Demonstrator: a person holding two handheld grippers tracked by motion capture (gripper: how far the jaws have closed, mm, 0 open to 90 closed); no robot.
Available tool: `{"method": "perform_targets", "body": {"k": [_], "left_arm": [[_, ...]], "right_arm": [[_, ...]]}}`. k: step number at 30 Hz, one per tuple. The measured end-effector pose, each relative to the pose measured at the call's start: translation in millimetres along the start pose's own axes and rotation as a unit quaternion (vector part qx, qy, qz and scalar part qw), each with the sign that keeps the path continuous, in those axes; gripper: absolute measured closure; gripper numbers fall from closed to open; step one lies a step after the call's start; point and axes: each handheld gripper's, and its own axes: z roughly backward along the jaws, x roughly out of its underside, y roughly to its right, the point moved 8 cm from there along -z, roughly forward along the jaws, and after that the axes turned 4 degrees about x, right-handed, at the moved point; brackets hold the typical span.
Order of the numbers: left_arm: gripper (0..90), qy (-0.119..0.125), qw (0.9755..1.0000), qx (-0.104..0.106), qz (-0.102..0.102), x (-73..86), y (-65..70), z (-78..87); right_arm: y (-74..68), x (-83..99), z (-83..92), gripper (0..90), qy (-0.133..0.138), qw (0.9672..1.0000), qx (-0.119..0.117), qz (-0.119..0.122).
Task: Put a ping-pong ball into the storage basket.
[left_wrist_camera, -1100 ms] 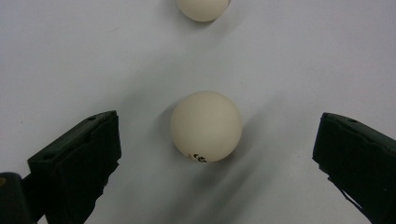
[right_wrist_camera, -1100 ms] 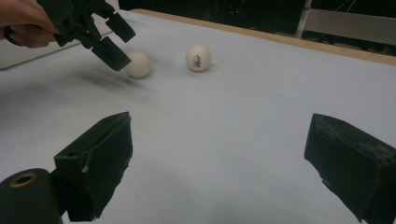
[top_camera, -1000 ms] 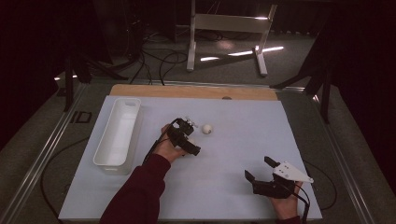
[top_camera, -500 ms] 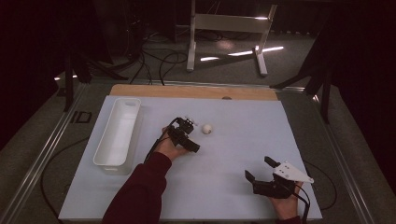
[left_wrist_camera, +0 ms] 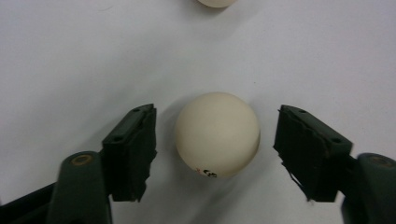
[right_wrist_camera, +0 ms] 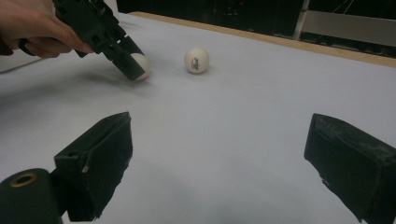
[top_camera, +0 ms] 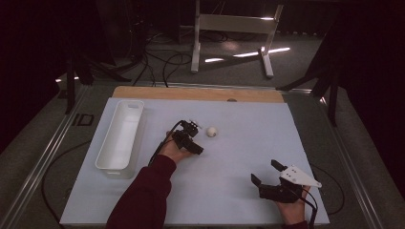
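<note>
A cream ball [left_wrist_camera: 217, 133] lies on the white table sheet between the jaws of my left gripper [left_wrist_camera: 217, 121]. The jaws have just been closing, and a thin gap still shows on each side of the ball, so the pads are not touching it. A second cream ball [top_camera: 211, 131] rests just to the right of it. In the high view my left gripper [top_camera: 191, 128] sits at mid-table, pointing away from me. My right gripper [top_camera: 265, 172] rests near the front right, open with nothing between its jaws. The right gripper view takes in both balls [right_wrist_camera: 196, 59] and the left gripper [right_wrist_camera: 126, 60].
A long white tray [top_camera: 102, 162] stands on the left part of the sheet. A wooden strip [top_camera: 200, 93] runs along the table's far edge. Cables and a metal stand are on the floor beyond.
The left gripper's jaws have drawn closer around the ball, with the hand barely shifting. The right hand and the second ball stay where they were.
</note>
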Motion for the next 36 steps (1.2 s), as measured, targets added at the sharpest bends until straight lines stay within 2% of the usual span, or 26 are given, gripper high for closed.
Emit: {"method": "perform_targets", "body": {"k": [7, 8, 13, 28, 36], "left_arm": [[43.1, -0.001, 1.0, 0.008, 0.004, 0.5, -0.2, -1.4], [50.4, -0.003, 0.9999, 0.013, 0.004, 0.9, 0.0, -1.2], [51.1, -0.007, 0.9999, 0.01, 0.008, 2.2, -1.9, 0.2], [51.3, 0.013, 0.9999, -0.002, 0.008, -2.0, -4.4, 15.1], [51.3, 0.009, 0.9999, 0.01, 0.011, -1.6, -4.6, 18.6]], "right_arm": [[0.0, 0.0, -0.1, 7.4, 0.0, 1.0, 0.0, 0.0], [-0.1, 0.1, -0.2, 7.4, 0.0, 1.0, 0.0, 0.0], [-0.1, -0.2, -0.1, 7.4, 0.001, 1.0, -0.001, -0.001], [-0.4, -0.1, -0.9, 7.4, 0.002, 1.0, -0.001, -0.001], [-1.2, -0.1, -1.1, 7.4, 0.001, 1.0, -0.003, -0.001]]}}
